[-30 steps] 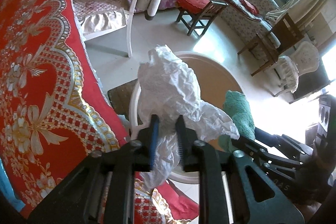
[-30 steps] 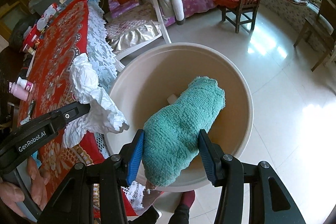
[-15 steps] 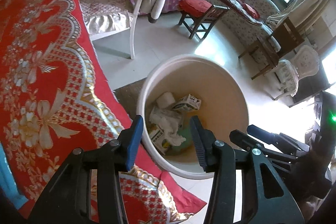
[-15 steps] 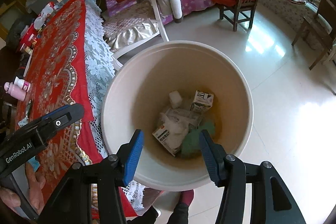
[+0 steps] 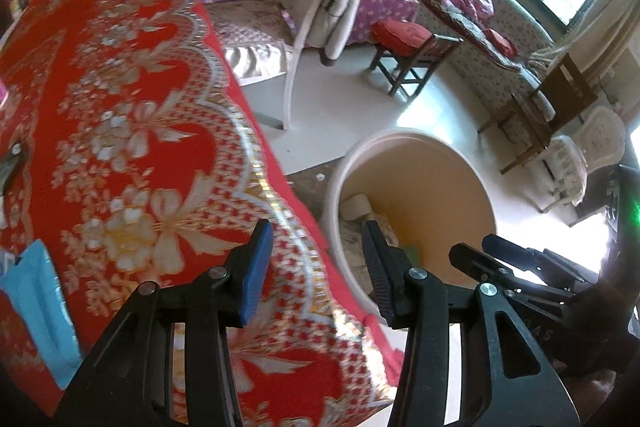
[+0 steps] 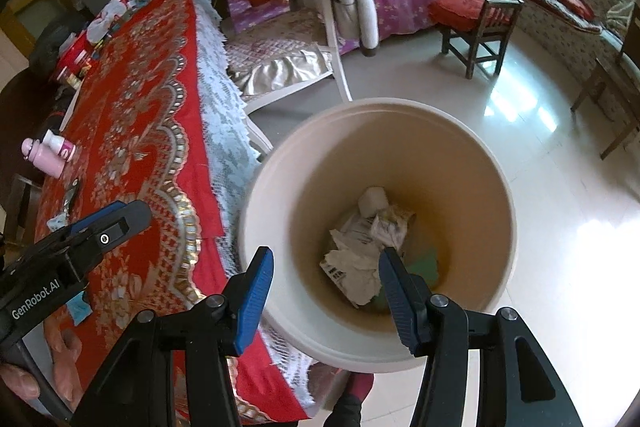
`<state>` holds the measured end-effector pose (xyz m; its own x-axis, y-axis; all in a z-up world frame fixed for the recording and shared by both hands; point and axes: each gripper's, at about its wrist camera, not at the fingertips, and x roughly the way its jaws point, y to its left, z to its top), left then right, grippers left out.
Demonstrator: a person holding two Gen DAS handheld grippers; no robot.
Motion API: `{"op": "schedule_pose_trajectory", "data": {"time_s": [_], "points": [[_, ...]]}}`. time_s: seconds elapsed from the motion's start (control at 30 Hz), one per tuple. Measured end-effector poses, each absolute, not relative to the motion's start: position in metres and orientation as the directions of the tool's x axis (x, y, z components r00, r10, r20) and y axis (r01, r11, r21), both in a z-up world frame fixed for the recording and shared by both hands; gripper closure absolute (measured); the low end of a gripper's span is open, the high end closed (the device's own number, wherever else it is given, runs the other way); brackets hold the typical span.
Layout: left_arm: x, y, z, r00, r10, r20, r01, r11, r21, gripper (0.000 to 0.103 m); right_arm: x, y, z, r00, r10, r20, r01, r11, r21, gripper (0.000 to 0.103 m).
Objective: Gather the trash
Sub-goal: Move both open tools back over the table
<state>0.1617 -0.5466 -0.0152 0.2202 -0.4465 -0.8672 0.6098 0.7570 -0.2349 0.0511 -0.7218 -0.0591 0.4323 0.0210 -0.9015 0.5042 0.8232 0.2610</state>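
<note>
In the left wrist view, the left tongs (image 5: pixel 316 263) are seen open and empty over the red-clothed bench (image 5: pixel 120 131). In the right wrist view, the right tongs (image 6: pixel 326 287) gape empty above the bin (image 6: pixel 288 163); the trash (image 6: pixel 360 251) lies inside.

1. Bucket (image 6: pixel 280 163) stands on the floor (image 6: pixel 560 207), just right of the bench (image 6: pixel 132 115).
2. Crumpled paper (image 6: pixel 356 267) and cartons lie in it.
3. Chair (image 6: pixel 332 39) stands behind the bucket.
</note>
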Motion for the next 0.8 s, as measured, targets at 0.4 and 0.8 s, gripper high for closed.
{"op": "schedule_pose_trajectory", "data": {"time_s": [0.4,0.8], "points": [[0.185,-0.479,-0.003,0.292,-0.412,-0.863,0.521,0.825,-0.217,0.059,0.091,-0.672,-0.041,0.466,0.062,-0.882,0.411,0.868,0.278,0.050],[0.225,-0.377,-0.005,0.350,-0.349,-0.869,0.368,0.905,-0.215,0.059,0.142,-0.590,-0.032,0.470,0.143,-0.871,0.264,0.919,0.293,0.047]]}}
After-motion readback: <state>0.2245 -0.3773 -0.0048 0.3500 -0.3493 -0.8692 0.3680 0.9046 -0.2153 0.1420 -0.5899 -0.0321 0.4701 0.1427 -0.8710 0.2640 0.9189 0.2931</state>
